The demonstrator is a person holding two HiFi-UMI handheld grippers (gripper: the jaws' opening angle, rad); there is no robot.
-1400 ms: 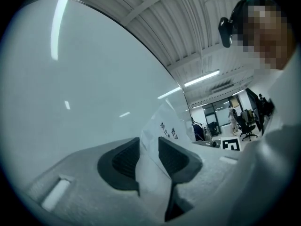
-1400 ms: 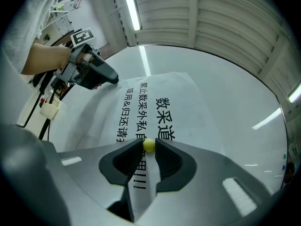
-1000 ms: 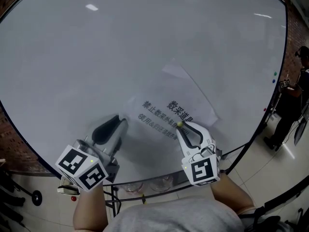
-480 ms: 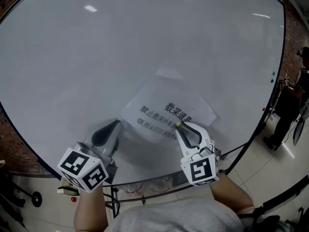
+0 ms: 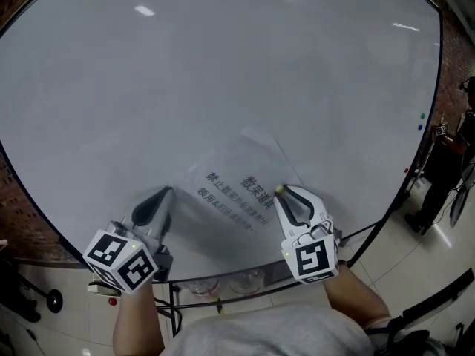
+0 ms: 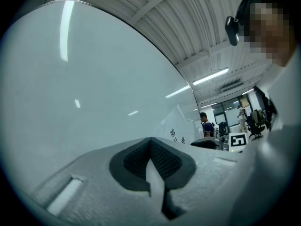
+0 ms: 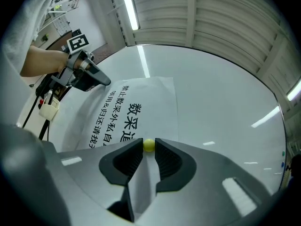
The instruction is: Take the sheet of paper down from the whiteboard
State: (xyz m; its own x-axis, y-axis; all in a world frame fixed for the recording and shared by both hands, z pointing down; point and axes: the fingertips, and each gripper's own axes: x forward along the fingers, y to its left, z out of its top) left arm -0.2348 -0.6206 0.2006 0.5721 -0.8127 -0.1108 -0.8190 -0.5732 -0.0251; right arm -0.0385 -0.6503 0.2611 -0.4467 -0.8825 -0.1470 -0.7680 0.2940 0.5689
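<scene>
A white sheet of paper (image 5: 236,188) with black print lies against the big whiteboard (image 5: 223,73), low and centre in the head view. My left gripper (image 5: 165,193) is shut on the sheet's left corner; the right gripper view shows its tips at that corner of the sheet (image 7: 141,102). In its own view the left gripper (image 6: 151,144) has its pads together with a pale edge between them. My right gripper (image 5: 280,192) sits at the sheet's right edge, closed on a small yellow-green magnet ball (image 7: 149,145). The sheet bows slightly off the board.
The board's dark frame (image 5: 386,213) curves along the lower right. Small coloured magnets (image 5: 422,115) sit near its right edge. A person (image 5: 445,162) stands on the floor to the right. Another person (image 6: 207,125) shows far off in the left gripper view.
The left gripper's jaws have closed at the sheet's left corner. The sheet has slid down and left and looks looser on the board. The right gripper keeps the ball and has shifted slightly.
</scene>
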